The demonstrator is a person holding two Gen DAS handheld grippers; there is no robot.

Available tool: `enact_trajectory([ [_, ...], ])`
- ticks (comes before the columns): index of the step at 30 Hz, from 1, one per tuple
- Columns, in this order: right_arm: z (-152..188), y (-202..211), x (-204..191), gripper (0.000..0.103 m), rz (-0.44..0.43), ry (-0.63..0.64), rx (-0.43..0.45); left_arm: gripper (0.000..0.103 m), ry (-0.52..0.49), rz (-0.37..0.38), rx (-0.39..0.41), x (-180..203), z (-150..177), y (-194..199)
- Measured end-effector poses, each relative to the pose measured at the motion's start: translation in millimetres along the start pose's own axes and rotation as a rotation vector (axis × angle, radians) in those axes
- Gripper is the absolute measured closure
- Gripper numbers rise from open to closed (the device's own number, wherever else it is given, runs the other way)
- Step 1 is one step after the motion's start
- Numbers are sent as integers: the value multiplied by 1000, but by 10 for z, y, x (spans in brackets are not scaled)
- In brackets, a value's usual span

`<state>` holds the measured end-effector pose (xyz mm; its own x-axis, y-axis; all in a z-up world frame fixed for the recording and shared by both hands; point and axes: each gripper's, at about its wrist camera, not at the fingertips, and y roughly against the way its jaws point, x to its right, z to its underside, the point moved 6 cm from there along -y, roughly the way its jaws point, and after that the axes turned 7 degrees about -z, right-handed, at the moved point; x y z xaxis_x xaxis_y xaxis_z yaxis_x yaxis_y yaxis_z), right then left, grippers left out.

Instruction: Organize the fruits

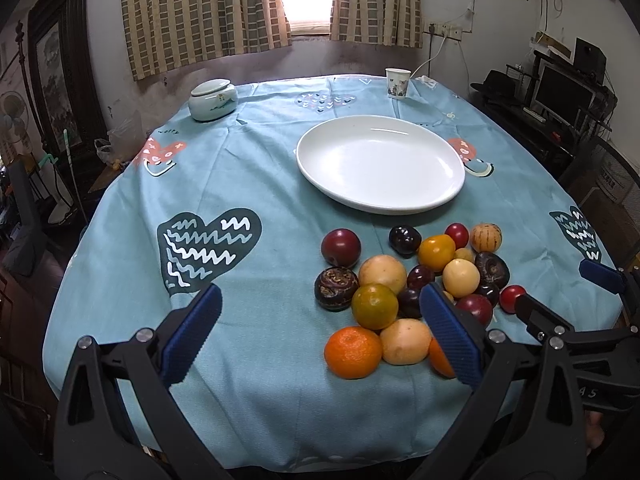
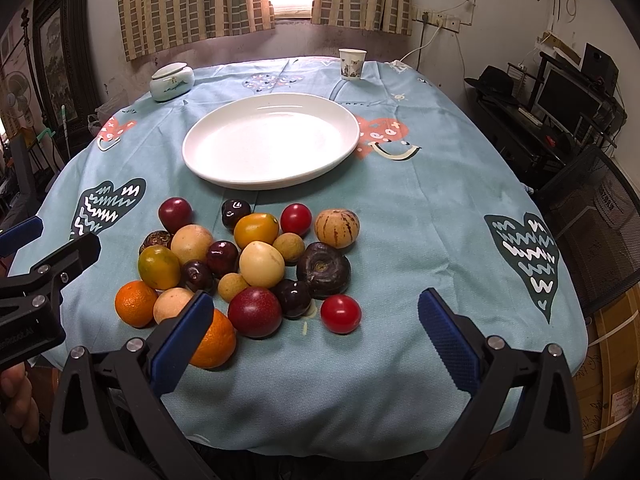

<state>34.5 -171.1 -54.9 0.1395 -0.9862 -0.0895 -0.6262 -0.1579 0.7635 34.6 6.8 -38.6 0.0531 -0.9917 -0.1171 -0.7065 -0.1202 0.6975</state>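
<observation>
A pile of several fruits [image 1: 416, 280] [image 2: 248, 264] lies on the blue tablecloth: oranges [image 1: 353, 352] [image 2: 135, 303], a red tomato [image 2: 341, 313], dark plums, pale yellow fruits and a striped melon-like fruit [image 2: 337, 227]. Behind the pile sits a bare white plate [image 1: 381, 163] [image 2: 272, 140]. My left gripper [image 1: 318, 334] hovers open at the near edge, left of the pile, its right finger over the fruits. My right gripper [image 2: 316, 334] is open too, low over the near side of the pile, with nothing between its fingers. Each gripper shows at the edge of the other's view.
A lidded ceramic jar [image 1: 213, 100] [image 2: 172, 82] stands at the far left of the table, a paper cup [image 1: 397, 82] [image 2: 352, 63] at the far right. A mesh chair [image 2: 596, 216] and a desk with a monitor [image 2: 564, 96] are to the right.
</observation>
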Motion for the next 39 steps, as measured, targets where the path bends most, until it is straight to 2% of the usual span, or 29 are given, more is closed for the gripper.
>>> enact_trajectory([
  [9,0,7,19,1,-7,0,-5,2,1,-3,-3,-11,2,-2],
  [13,40,-56,-22,1,-76,-21,-48,2,2,-3,-2,-34,0,-6],
  [19,63,8,-123,1,-131,20,-19,2,-21,1,-10,-81,51,0],
  [21,132,22,-138,1,-145,52,-17,2,-23,-3,-30,-125,119,-9],
  [23,246,33,-147,1,-200,61,-18,2,-3,17,-65,-187,218,-36],
  [25,353,33,-174,6,-233,69,-19,2,4,33,-101,-228,330,-77],
  [27,460,-15,-234,28,-248,98,-45,2,6,43,-127,-251,421,-121],
  [28,493,-39,-281,32,-270,104,-58,2,7,48,-143,-264,469,-152],
  [30,518,-85,-391,39,-330,107,-66,2,8,55,-166,-283,537,-206],
  [32,516,-138,-507,40,-360,125,-68,2,8,67,-180,-288,593,-244],
  [34,496,-212,-575,43,-357,140,-75,2,7,56,-188,-307,628,-270],
  [35,486,-276,-591,53,-343,142,-79,2,9,54,-192,-318,637,-283],
  [36,474,-331,-600,56,-339,141,-84,2,12,59,-196,-323,645,-299],
  [39,422,-394,-601,57,-380,106,-63,2,8,72,-212,-294,659,-362],
])
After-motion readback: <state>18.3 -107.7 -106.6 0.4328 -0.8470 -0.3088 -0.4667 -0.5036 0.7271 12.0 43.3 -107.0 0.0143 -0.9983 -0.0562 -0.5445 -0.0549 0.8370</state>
